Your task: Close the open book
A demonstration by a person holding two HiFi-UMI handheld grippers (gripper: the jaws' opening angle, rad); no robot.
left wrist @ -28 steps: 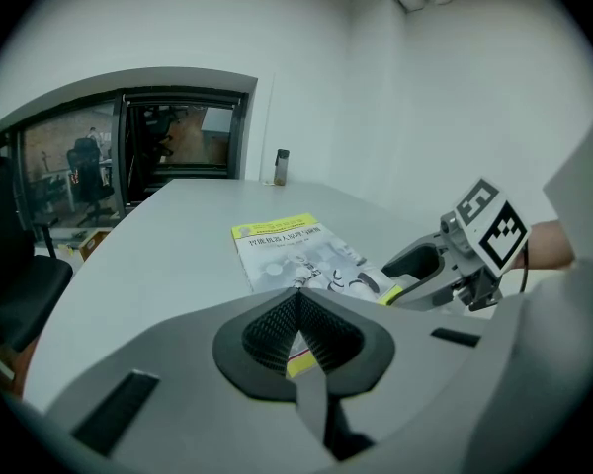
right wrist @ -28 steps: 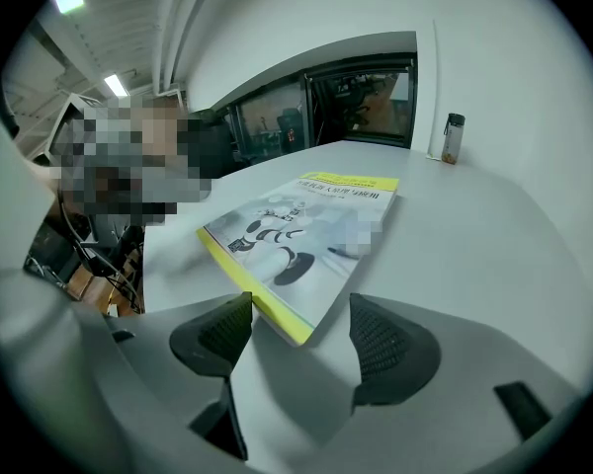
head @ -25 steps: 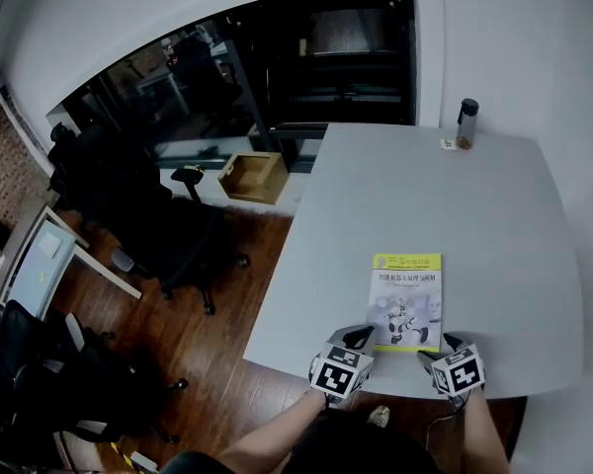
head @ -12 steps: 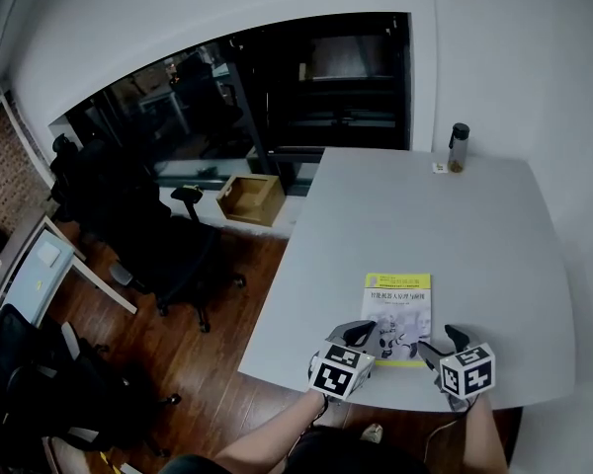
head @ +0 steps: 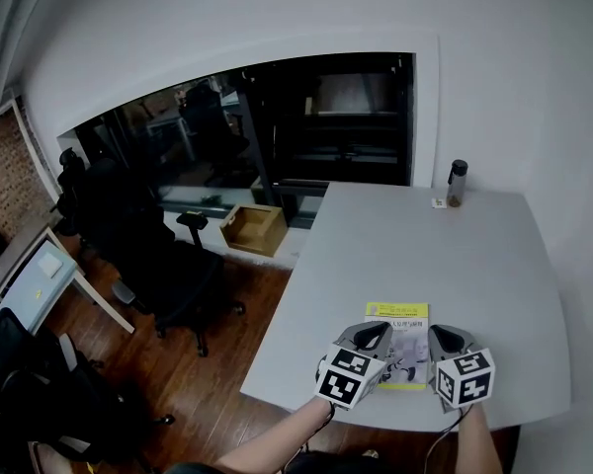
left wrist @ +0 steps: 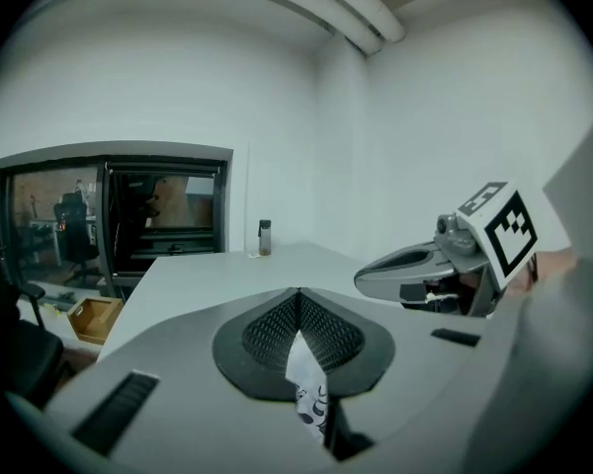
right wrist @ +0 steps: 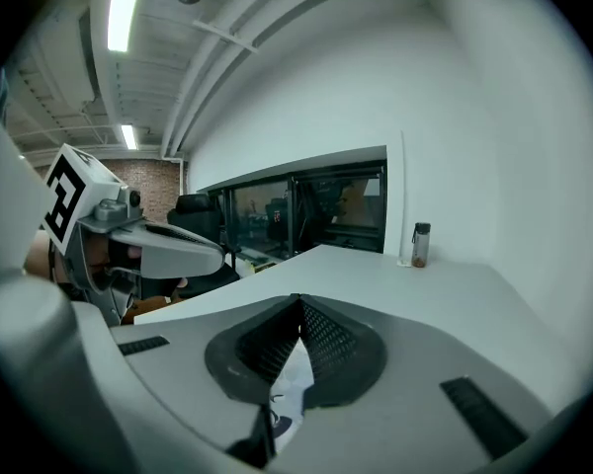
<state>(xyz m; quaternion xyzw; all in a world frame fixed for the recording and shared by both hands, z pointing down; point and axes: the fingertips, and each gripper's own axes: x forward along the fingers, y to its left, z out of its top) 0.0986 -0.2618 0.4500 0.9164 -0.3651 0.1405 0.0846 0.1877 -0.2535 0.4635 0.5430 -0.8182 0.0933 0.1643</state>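
the book (head: pixel 399 317) lies closed, yellow cover up, on the grey table (head: pixel 455 265) near its 6 o'clock edge. the left gripper (head: pixel 375 334) and the right gripper (head: pixel 445 337) hang above the book's 7 and 5 o'clock corners, each with the jaws pressed together on nothing. a bottle (head: pixel 457 183) stands at the table's 1 o'clock corner.

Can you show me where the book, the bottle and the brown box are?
book (head: pixel 396 311): head view, on its yellow top strip.
bottle (head: pixel 457 186): head view, on the middle of its body.
box (head: pixel 255 229): head view, on its open inside.
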